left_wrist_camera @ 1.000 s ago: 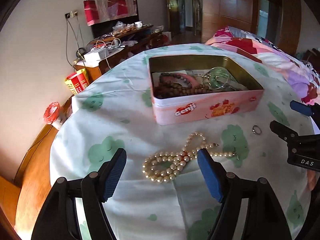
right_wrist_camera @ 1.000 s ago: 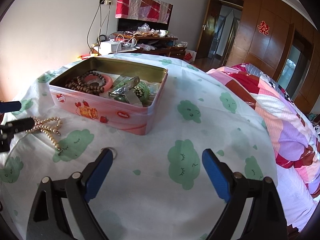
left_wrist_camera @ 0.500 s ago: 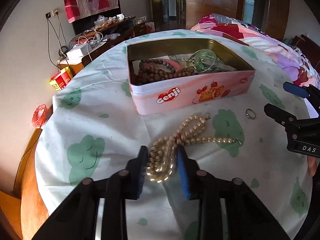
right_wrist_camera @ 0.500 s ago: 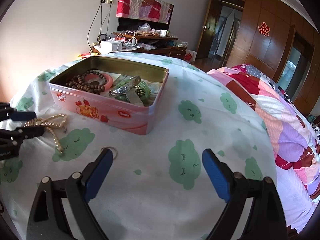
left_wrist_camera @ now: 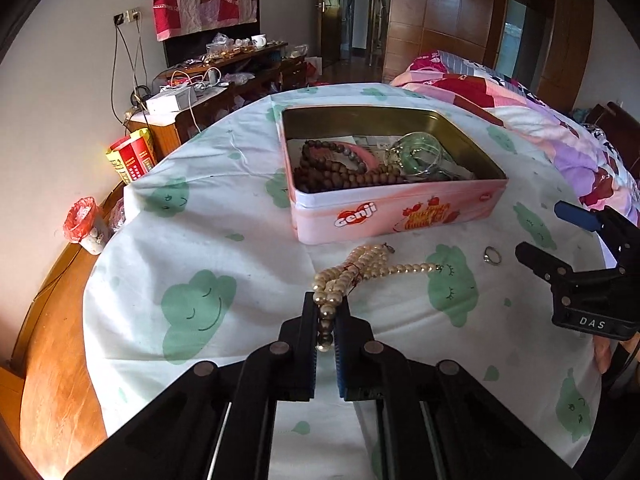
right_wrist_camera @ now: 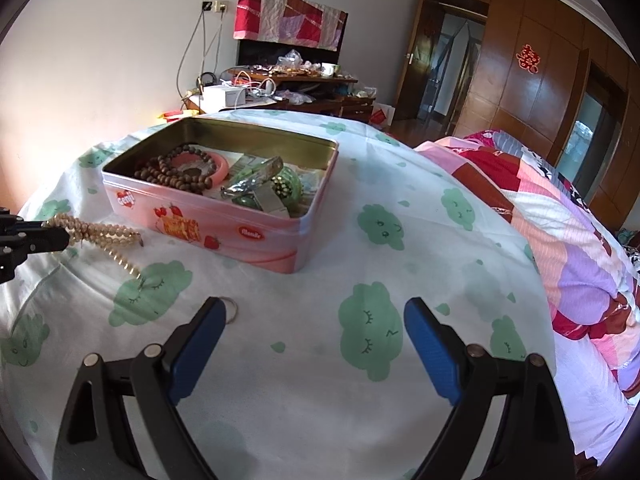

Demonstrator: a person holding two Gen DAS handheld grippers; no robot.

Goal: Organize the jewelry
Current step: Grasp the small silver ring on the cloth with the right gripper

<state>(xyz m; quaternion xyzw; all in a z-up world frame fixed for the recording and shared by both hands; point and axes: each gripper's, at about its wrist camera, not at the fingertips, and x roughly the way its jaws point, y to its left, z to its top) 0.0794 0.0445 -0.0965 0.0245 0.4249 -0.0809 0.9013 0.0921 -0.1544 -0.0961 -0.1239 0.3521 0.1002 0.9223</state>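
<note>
The left gripper (left_wrist_camera: 326, 316), whose jaws have just been closing, pinches the near loop of the cream pearl bead necklace (left_wrist_camera: 362, 270); the rest trails on the cloud-print cloth (left_wrist_camera: 192, 240) before the pink rectangular tin (left_wrist_camera: 396, 216). Limp and light, it will likely dangle and swing, so bunched strands hold best. The right gripper (right_wrist_camera: 316, 344) stands wide, empty, a small metal ring (right_wrist_camera: 230, 309) by its left finger.

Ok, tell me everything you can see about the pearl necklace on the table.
The pearl necklace is a doubled-up string of cream, glossy round beads with a red thread near the middle and a small metal clasp at one end. It lies on the cloud-print tablecloth just in front of the pink tin. The left gripper, jaws just closed, pinches its near loop.
</note>
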